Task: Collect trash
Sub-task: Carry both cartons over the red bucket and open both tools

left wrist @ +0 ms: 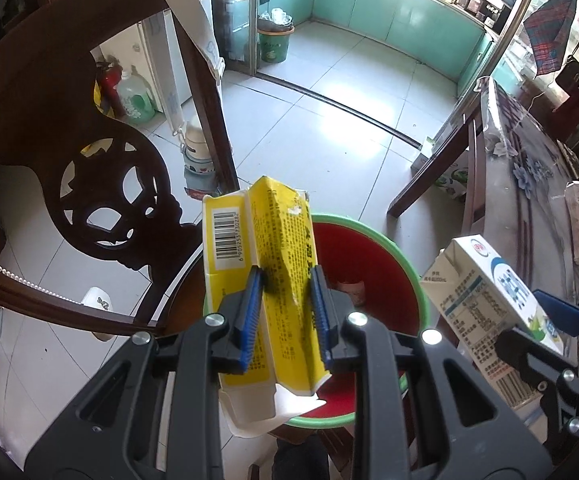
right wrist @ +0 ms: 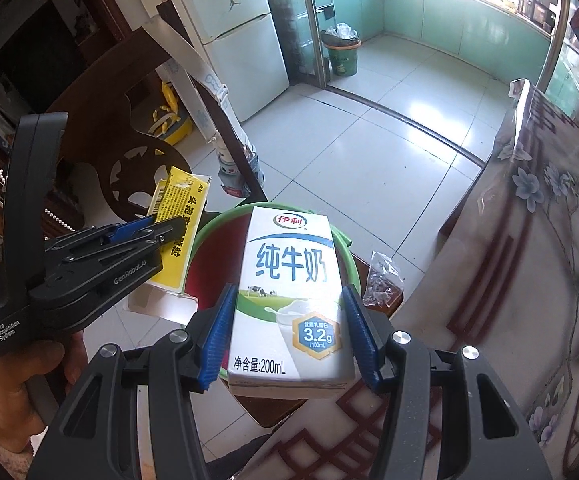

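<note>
We see a dark carved chair point(left wrist: 89, 152) at the left and the surface point(right wrist: 529, 260) with its flowered cover at the right, over a pale tiled floor point(left wrist: 329, 128). Between them, below both tools, stands the bin point(left wrist: 381, 248), red inside with a green rim, with some scrap lying in its bottom; a second, green bin point(left wrist: 274, 42) stands well apart by the glass door. Our left gripper point(left wrist: 287, 300) has its jaws drawn narrow and clamped on the flattened yellow box point(left wrist: 273, 248), which hangs tilted over the near left rim of the red bin, its barcode panel facing the left wrist camera. Our right gripper point(right wrist: 291, 336) has its jaws at a middling width, pressed on both sides of the milk carton point(right wrist: 289, 300), which stands upright in them over the bin's right half. In the left wrist view that carton sits just right of the bin's rim. A hand point(right wrist: 17, 380) grips the left tool's handle. A small clear wrapper point(right wrist: 383, 280) lies just beside the bin, to its right.
</note>
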A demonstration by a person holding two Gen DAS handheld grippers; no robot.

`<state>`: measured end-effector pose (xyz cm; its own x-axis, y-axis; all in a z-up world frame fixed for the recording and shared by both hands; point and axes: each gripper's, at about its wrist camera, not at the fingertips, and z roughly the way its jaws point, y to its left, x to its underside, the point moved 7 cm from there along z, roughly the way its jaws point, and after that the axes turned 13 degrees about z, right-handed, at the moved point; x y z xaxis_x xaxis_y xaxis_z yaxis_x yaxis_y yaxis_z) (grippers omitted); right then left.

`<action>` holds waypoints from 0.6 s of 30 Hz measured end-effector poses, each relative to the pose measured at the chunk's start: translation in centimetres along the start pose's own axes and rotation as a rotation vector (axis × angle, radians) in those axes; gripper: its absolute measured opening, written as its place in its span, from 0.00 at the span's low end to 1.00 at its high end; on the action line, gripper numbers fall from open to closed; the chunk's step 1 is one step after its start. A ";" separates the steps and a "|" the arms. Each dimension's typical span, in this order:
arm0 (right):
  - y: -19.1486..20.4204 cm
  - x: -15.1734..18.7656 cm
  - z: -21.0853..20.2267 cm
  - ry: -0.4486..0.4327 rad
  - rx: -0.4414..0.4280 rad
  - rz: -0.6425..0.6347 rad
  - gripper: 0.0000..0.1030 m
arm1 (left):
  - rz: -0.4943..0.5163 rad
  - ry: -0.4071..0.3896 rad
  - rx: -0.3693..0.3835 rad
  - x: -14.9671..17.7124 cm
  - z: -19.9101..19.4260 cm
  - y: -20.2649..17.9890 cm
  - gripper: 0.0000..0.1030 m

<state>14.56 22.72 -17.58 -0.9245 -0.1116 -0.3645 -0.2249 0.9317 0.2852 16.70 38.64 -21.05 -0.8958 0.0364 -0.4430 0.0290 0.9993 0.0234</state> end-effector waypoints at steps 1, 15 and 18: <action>0.1 0.0 0.0 0.000 -0.001 0.000 0.50 | -0.002 0.003 0.002 0.0 0.1 0.0 0.23; 0.8 -0.3 0.1 -0.003 -0.024 -0.017 0.54 | -0.017 -0.008 -0.008 -0.3 0.1 0.4 0.49; 0.7 -0.4 -0.3 -0.016 -0.032 -0.011 0.57 | -0.024 -0.036 -0.012 -0.5 -0.6 0.6 0.55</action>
<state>14.71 23.31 -16.99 -0.9168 -0.1156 -0.3822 -0.2447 0.9191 0.3090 16.94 39.21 -20.26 -0.8798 0.0126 -0.4752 0.0021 0.9997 0.0225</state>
